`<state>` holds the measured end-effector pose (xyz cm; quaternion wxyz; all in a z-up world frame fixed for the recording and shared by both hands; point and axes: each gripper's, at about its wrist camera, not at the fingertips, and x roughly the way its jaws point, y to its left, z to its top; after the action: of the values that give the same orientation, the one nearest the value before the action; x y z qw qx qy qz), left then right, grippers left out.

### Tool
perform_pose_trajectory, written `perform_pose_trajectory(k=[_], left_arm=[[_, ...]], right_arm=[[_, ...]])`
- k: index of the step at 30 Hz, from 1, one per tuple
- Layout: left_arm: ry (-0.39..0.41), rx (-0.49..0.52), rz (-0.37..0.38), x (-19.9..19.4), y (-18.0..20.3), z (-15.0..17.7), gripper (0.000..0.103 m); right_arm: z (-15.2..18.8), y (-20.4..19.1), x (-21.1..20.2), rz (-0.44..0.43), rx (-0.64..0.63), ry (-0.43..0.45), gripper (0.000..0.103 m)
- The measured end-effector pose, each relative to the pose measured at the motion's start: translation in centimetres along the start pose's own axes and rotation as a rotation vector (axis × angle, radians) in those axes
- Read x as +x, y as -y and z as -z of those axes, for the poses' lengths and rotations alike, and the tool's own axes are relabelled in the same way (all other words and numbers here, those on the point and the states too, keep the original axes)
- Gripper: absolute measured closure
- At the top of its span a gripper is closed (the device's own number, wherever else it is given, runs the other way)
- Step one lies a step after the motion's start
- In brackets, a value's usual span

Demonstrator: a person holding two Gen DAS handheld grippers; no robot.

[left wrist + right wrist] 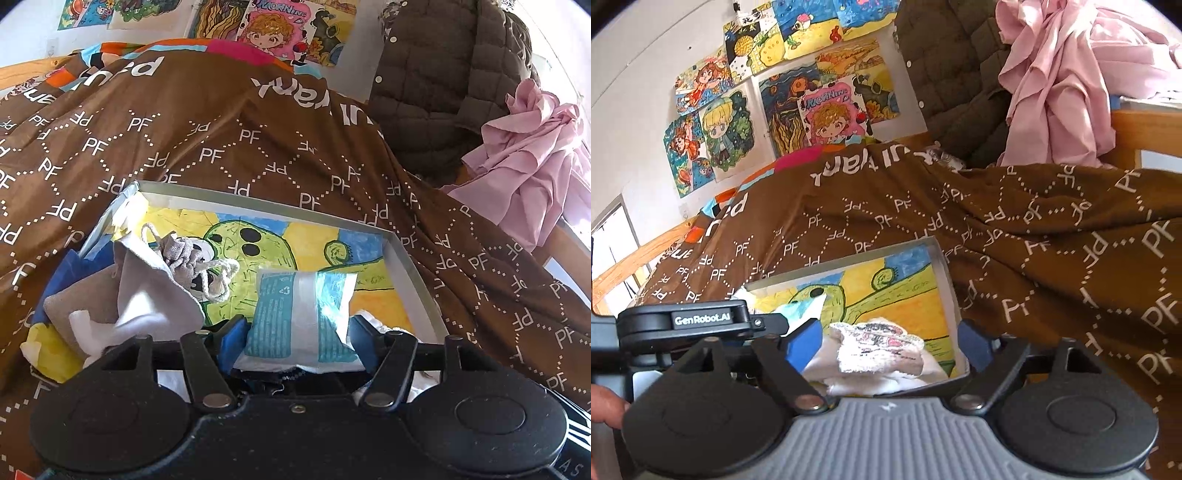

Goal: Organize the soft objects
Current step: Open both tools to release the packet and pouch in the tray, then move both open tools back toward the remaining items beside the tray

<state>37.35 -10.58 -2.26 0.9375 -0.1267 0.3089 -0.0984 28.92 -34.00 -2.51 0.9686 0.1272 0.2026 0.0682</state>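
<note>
- Your left gripper [297, 328] is clamped on the tissue pack [301, 314], blue pads pressing its two sides; the pack sits over the shallow box [413, 269] with the painted lining, which rests on the brown quilt [258, 147].
- Expect the pack to be light and squashy under a slick plastic wrap; squeeze across the middle, as you do now, so it cannot slide out endways.
- The grey drawstring pouch [184, 258] lies at the box's left side, limp and light; take it by the bunched neck, not the loose cord.
- Your right gripper [890, 345] stands apart, jaws wide, with nothing between them, just above the folded white towel [875, 354] in the box's near corner.
- The towel looks soft and floppy; pinch through the whole folded stack near its centre, or the layers will likely unfold.
</note>
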Motion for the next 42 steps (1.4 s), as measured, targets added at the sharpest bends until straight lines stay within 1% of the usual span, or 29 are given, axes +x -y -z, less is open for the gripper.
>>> perform_pose_trajectory(k=[3, 10, 14, 16, 19, 25, 30, 42], left_arm=[[0.01, -0.002, 0.003, -0.7, 0.1, 0.0, 0.033], [0.045, -0.009, 0.007, -3.1, 0.4, -0.1, 0.019], [0.079, 0.002, 0.012, -5.3, 0.7, 0.2, 0.012], [0.093, 0.009, 0.012, -6.6, 0.9, 0.5, 0.007], [0.12, 0.01, 0.014, -8.5, 1.0, 0.8, 0.003], [0.165, 0.022, 0.01, -12.8, 1.2, 1.9, 0.001], [0.184, 0.038, 0.012, -16.2, 1.3, 3.0, 0.001], [0.185, 0.099, -0.015, -22.2, 0.5, 6.0, 0.001]], right_arm=[[-0.3, 0.1, -0.8, 0.009, 0.002, 0.011, 0.013], [-1.1, 0.2, -3.5, 0.023, 0.021, 0.046, 0.006], [-1.6, -0.2, -5.5, 0.026, 0.002, 0.07, 0.003], [-1.7, -0.6, -6.6, 0.025, -0.009, 0.082, 0.001], [-1.8, -1.2, -8.4, 0.028, -0.024, 0.099, 0.0], [-2.0, -2.2, -11.6, 0.031, -0.05, 0.121, 0.0], [-1.7, -3.1, -14.1, 0.03, -0.062, 0.134, 0.0], [0.7, -4.9, -18.8, 0.034, -0.094, 0.13, 0.0]])
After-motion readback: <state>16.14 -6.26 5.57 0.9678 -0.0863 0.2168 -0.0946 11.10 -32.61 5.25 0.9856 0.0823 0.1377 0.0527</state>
